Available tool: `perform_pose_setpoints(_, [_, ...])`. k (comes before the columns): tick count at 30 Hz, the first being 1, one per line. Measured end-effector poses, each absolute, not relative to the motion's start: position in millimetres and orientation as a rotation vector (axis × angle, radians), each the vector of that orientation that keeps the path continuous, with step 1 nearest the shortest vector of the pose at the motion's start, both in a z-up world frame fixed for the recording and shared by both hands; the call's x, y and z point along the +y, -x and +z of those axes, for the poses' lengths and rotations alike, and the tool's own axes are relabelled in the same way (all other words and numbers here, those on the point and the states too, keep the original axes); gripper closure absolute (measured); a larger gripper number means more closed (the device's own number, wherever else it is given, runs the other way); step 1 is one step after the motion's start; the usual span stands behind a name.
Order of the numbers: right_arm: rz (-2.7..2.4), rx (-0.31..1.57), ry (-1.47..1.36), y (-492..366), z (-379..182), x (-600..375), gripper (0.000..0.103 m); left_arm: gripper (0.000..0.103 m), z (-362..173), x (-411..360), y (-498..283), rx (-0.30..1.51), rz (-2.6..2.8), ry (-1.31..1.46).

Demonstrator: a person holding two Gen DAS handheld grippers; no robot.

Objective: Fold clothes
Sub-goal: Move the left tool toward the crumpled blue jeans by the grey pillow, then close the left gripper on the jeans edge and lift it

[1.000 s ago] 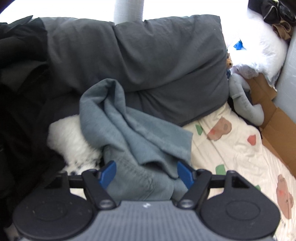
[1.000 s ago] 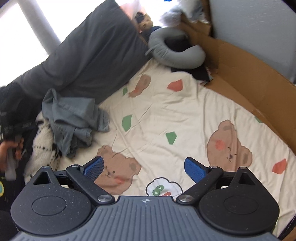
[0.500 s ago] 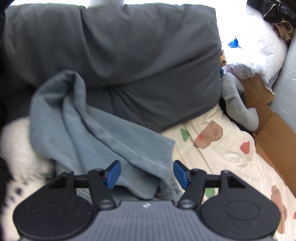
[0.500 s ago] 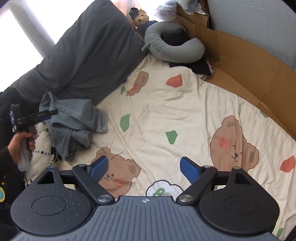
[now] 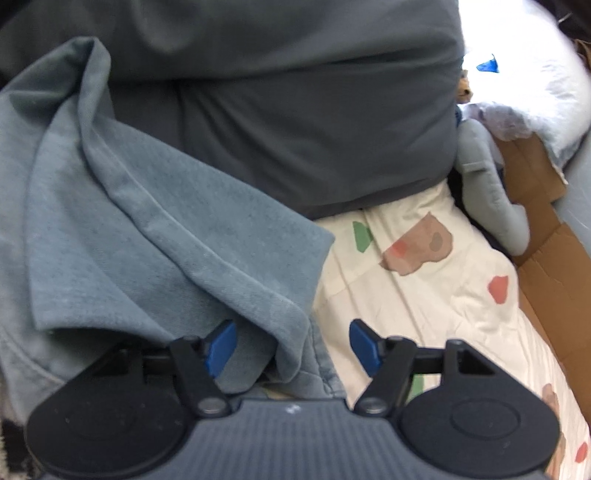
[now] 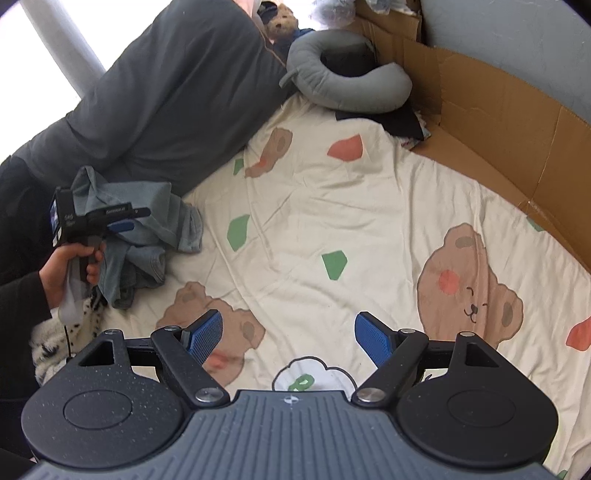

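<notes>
A crumpled blue-grey garment (image 5: 147,229) lies in a heap at the left side of the bed, seen from the right wrist as the same garment (image 6: 147,218). My left gripper (image 5: 291,347) is open, pushed into the heap, with a fold of the cloth hanging between its blue pads (image 5: 221,345) and not pinched. A hand holds that left gripper (image 6: 122,223) in the right wrist view. My right gripper (image 6: 286,338) is open and empty, hovering over the bear-print sheet (image 6: 369,221), well right of the garment.
A large dark grey pillow (image 6: 173,99) lies behind the garment. A grey neck pillow (image 6: 347,88) and a teddy bear (image 6: 282,22) sit at the bed's far end. Cardboard (image 6: 498,122) lines the right side. A white spotted fleece (image 6: 55,339) lies by the garment.
My left gripper has moved forward and down into the garment, so the cloth now lies between its pads. The right gripper has shifted slightly and stays open.
</notes>
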State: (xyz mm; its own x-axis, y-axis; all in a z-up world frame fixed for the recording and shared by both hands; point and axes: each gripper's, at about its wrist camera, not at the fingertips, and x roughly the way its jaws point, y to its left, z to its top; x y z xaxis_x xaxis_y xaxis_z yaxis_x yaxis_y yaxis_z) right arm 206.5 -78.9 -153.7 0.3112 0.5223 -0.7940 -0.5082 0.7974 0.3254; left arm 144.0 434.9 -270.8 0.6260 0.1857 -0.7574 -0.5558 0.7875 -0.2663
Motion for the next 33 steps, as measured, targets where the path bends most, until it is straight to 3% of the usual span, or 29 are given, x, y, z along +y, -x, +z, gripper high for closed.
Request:
perform_pose_setpoints(2, [0.685, 1.06, -0.009, -206.8, -159.7, -77.4, 0.02, 0.058, -274.4, 436.4, -148.9, 0.782, 0.458, 0.533])
perform_pose_setpoints(3, [0.689, 1.061, -0.008, -206.4, -161.8, -76.3, 0.02, 0.063, -276.0, 437.0, -151.5, 0.785, 0.471, 0.544])
perform_pose_setpoints(5, [0.704, 1.061, 0.0, -205.4, -164.7, -73.4, 0.02, 0.086, -278.3, 439.6, -153.8, 0.786, 0.494, 0.577])
perform_pose_setpoints(8, [0.73, 1.061, 0.011, -203.5, -164.6, -66.9, 0.02, 0.096, -275.9, 438.8, -154.4, 0.78, 0.495, 0.588])
perform_pose_setpoints(33, [0.856, 0.914, 0.029, -184.8, -124.0, -4.0, 0.02, 0.099, -167.8, 283.5, -130.5, 0.712, 0.004, 0.534])
